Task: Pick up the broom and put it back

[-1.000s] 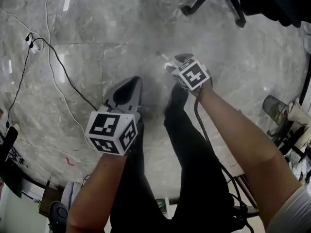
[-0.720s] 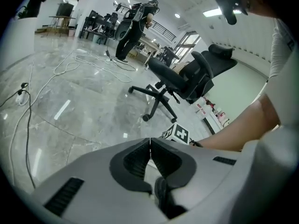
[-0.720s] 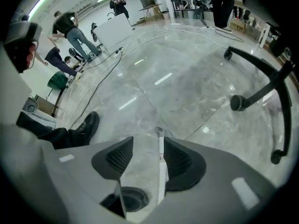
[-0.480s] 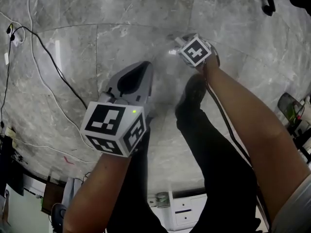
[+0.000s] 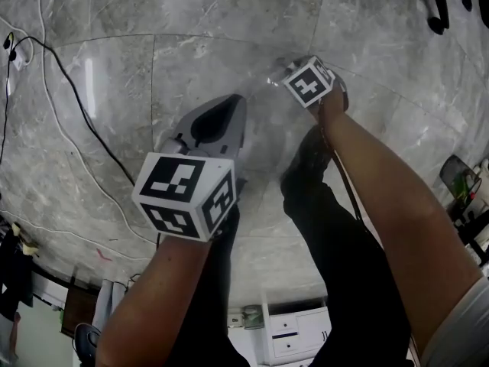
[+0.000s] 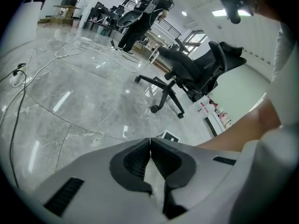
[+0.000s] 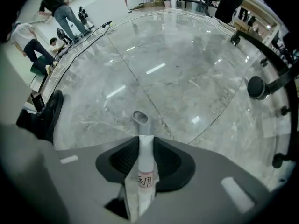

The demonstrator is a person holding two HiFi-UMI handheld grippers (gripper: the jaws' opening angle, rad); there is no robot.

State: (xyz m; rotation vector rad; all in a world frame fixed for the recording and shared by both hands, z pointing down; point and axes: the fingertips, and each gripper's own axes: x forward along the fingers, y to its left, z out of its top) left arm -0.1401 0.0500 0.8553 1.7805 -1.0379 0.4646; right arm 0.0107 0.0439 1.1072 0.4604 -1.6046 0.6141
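Observation:
The broom shows only as its pale handle [image 7: 145, 164], which ends in a grey hanging cap [image 7: 140, 118] and bears a small label. It runs straight between the pads of my right gripper [image 7: 145, 143]. The jaws have just been closing and now press on it from both sides. This gripper points down at the grey marble floor [image 7: 187, 69]; in the head view its marker cube [image 5: 309, 81] is at the upper right. My left gripper [image 6: 150, 140] is shut with nothing in it, tilted down over the floor, left of the right one [image 5: 221, 117].
A black office chair [image 6: 187, 73] stands ahead of the left gripper, and people stand further back [image 6: 145, 13]. A black cable [image 5: 72, 98] snakes over the floor at the left. The person's black shoe [image 5: 306, 159] is just under the right arm. A chair base [image 7: 266, 85] is at the right.
Both grippers have sunk toward the floor, and the right one now sits smaller and higher in the head view. The left gripper looks larger and stays shut.

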